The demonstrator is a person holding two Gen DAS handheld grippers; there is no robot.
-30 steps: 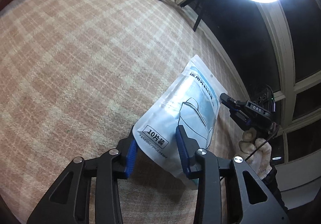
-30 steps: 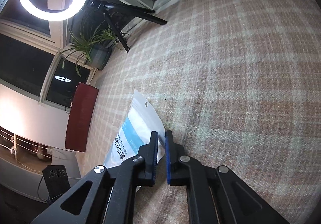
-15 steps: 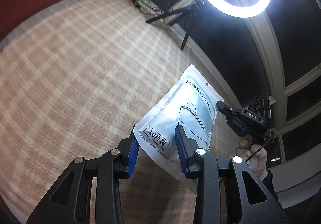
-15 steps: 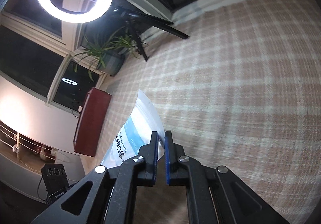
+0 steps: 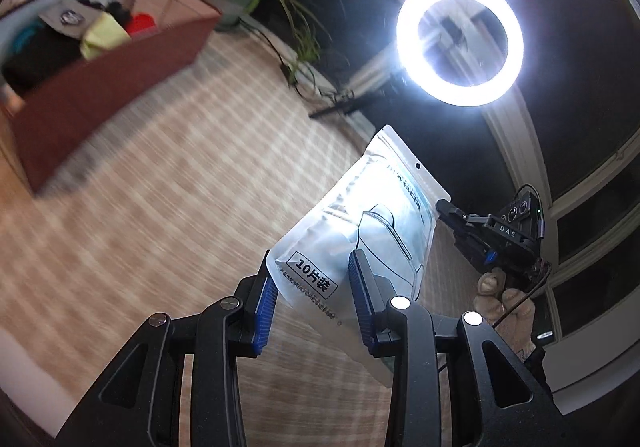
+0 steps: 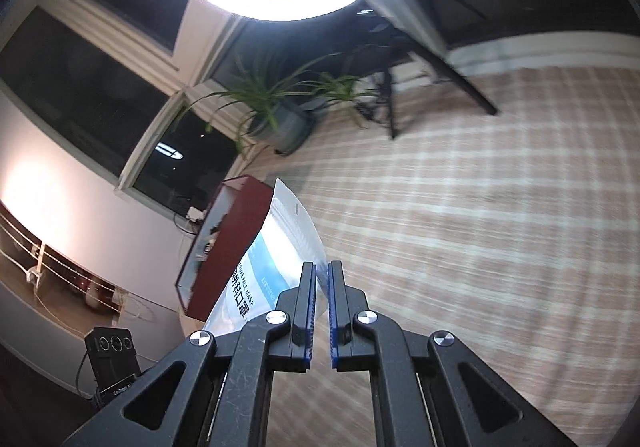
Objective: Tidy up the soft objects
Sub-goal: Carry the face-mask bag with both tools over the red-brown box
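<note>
I have the mask pack (image 5: 360, 231) off the plaid cloth (image 5: 168, 231), carried by both claws. L gripper (image 5: 312, 287) is part-closed across the pack's bottom corner, pads pressing its sides. R gripper (image 6: 322, 279) is fully closed, pinching the pack's edge. Pack's long axis runs up and away from the L claw, hang-hole end leading. The red box (image 5: 100, 87) lies ahead-left of the L claw, well apart; L hand is nearer, so I'd judge the carry goes that way.
</note>
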